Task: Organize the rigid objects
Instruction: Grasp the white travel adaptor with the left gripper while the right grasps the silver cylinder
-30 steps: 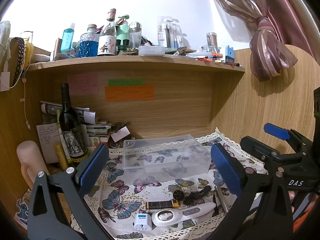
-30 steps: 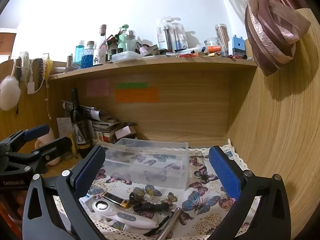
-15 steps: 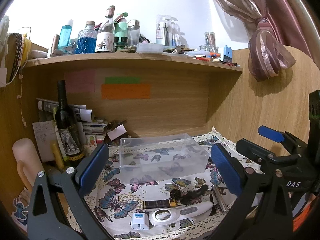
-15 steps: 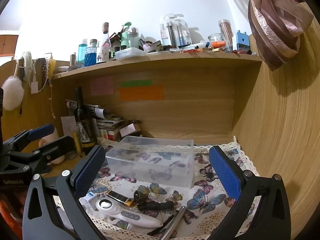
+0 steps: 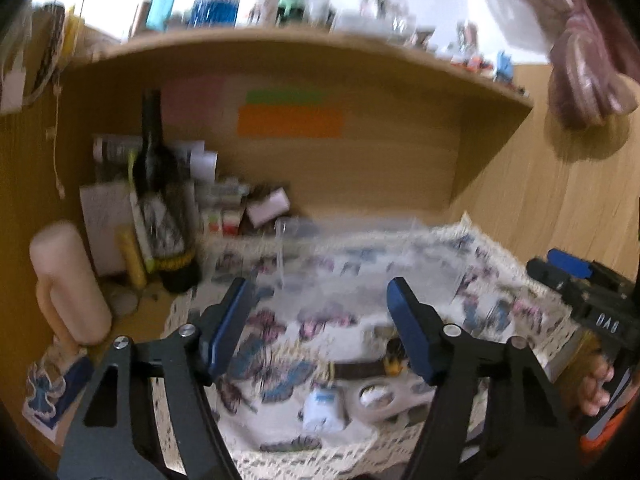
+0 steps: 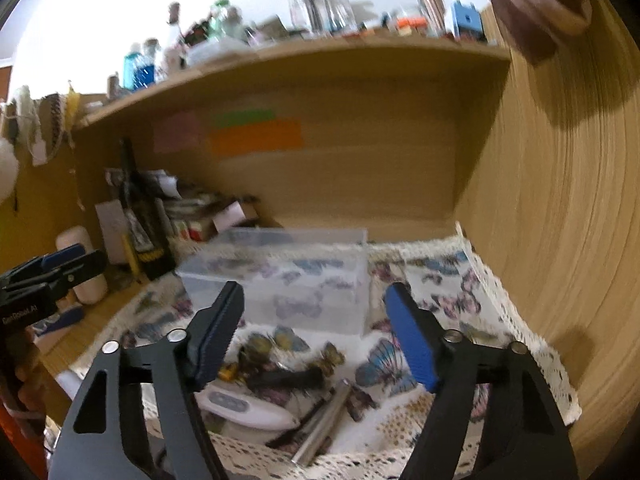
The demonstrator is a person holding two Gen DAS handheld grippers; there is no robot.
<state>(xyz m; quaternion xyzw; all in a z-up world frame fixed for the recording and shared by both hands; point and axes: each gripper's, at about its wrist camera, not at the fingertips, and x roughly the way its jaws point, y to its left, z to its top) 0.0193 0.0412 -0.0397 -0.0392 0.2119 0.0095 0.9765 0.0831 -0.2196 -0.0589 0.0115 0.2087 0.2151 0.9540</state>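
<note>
Both views have gone blurred since half a second ago, and your tools sit lower and closer over the butterfly cloth point(image 6: 460, 280). Your left tool point(image 5: 320, 332) has narrowed from its wide spread but its jaws are still parted, with nothing between them; your right tool point(image 6: 312, 332) has narrowed the same way and is likewise parted and holding nothing. The clear plastic box point(image 6: 280, 280) stands where it was, on the cloth toward the back of the table point(image 5: 132, 320), beyond both tools. The loose pieces lie in front of it near the cloth's lace edge: a white magnifier point(image 5: 384, 398), a small white plug point(image 5: 324, 406) just beside it, a dark tube with a gold end point(image 5: 360, 368), a black handle point(image 6: 288, 378) and a metal pen point(image 6: 324, 420). The dark wine bottle point(image 5: 160, 200) stands upright at the left, off the cloth. As for writing, "DAS" shows upside down on the right tool seen from the left camera, and "GenRobot.AI" on the left tool seen from the right camera; the coloured notes point(image 5: 290, 120) on the back panel are too blurred to read.
</note>
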